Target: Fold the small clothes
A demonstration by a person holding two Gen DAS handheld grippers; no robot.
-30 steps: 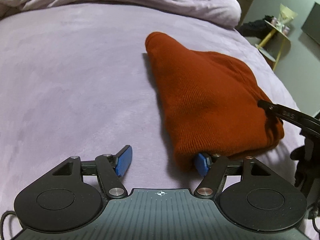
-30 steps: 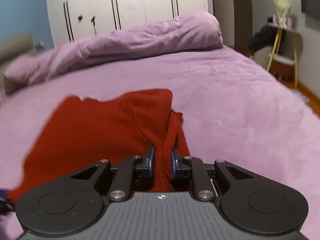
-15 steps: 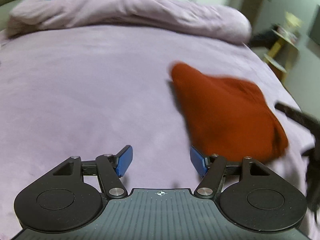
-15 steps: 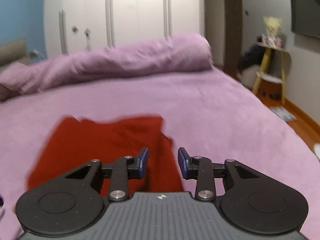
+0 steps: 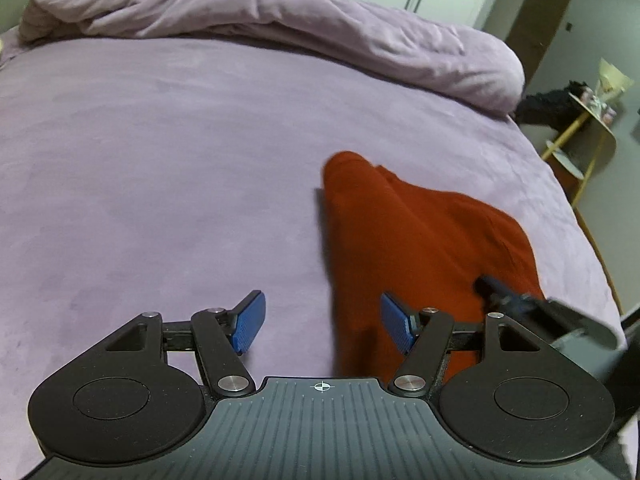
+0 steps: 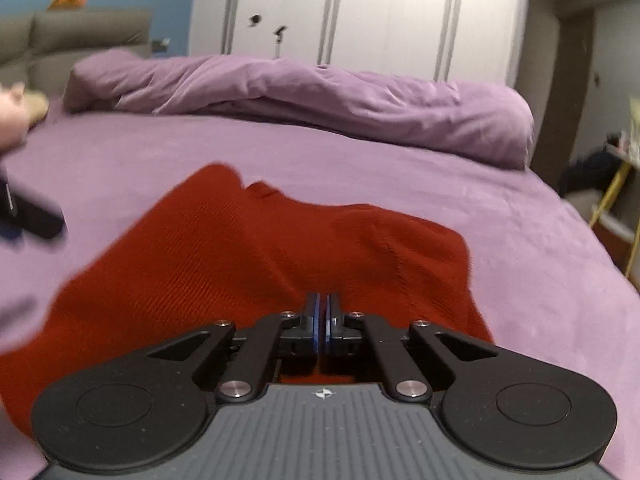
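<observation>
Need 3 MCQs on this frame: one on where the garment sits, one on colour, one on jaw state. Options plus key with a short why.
1. Where does the knit garment lie?
A. On the purple bed cover
B. On the rolled duvet
C. On the side table

2. What colour is the garment?
A. Navy
B. Rust red
C. Grey

3. How do the jaws stand?
A. Both grippers open
B. Both shut
C. Left gripper open, right gripper shut

Key:
1 A: the garment is spread flat on the bed cover, well in front of the duvet.
2 B: both views show rust-red knit.
3 C: the left wrist view shows the blue pads wide apart; the right wrist view shows them pressed together over the garment. Whether they pinch any fabric cannot be told.
</observation>
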